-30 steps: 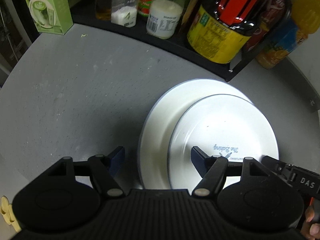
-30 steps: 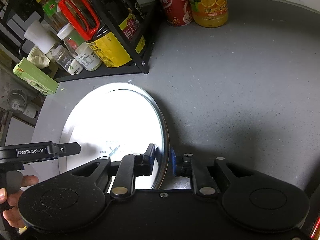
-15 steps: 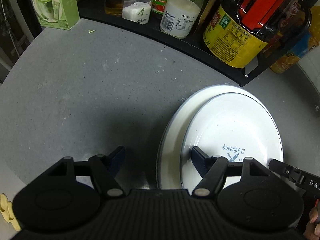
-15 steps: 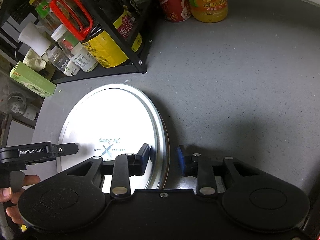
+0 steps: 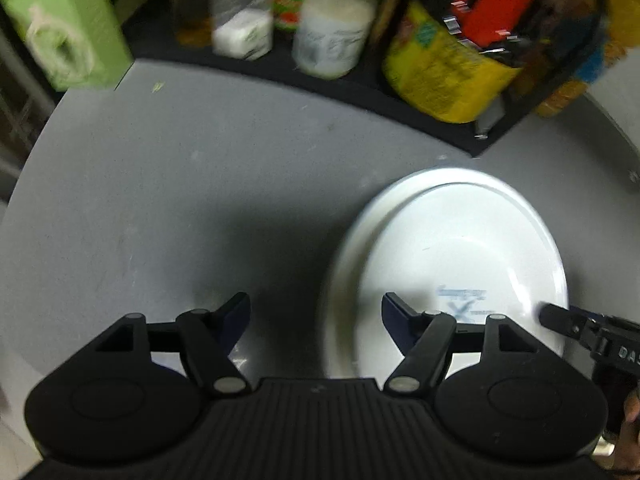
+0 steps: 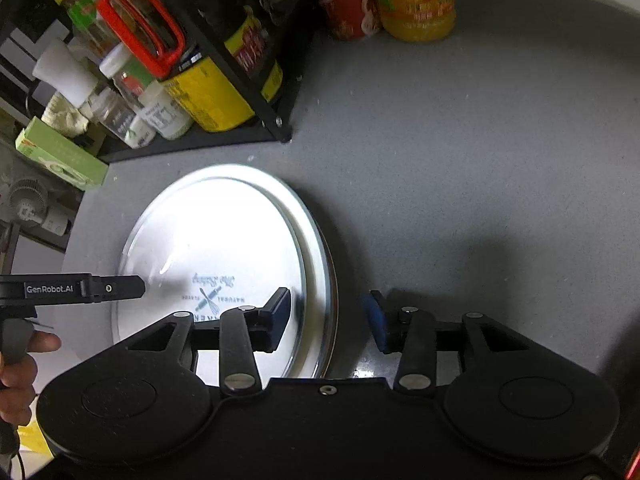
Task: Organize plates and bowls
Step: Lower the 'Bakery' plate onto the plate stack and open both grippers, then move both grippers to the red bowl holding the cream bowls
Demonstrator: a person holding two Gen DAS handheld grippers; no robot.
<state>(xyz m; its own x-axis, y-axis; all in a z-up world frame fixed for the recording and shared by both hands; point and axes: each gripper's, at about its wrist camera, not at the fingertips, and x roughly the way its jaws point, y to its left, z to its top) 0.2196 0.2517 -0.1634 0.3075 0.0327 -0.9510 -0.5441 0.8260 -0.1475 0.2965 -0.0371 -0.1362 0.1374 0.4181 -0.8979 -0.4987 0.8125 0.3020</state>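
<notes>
Two white plates sit stacked on the grey desk [image 6: 460,168], the smaller plate [image 6: 224,256] with its printed whisk logo resting inside the larger plate [image 6: 320,256], whose rim shows as a bright crescent along the right side in the right wrist view. Both pairs of tongs stand apart and hold nothing. The right tongs [image 6: 326,316] straddle the right rim of the stack near the bottom centre of that frame: one pad hangs over the smaller plate's face, the other over bare desk just outside the larger rim. The step in hand looks like letting go of the stack and drawing clear, and it will go best if the tongs back straight out along their own line, pads kept wide, so neither one catches a rim and drags the plates across the desk. In the left wrist view, which is blurred, the left tongs [image 5: 316,318] sit at the bottom centre with the stack to their right; the right pad overlaps the smaller plate [image 5: 460,256] while the left pad is over bare desk, so the rim of the larger plate [image 5: 348,248] lies between them. A black rack of bottles [image 6: 224,92] stands near the stack's far edge at upper left.
</notes>
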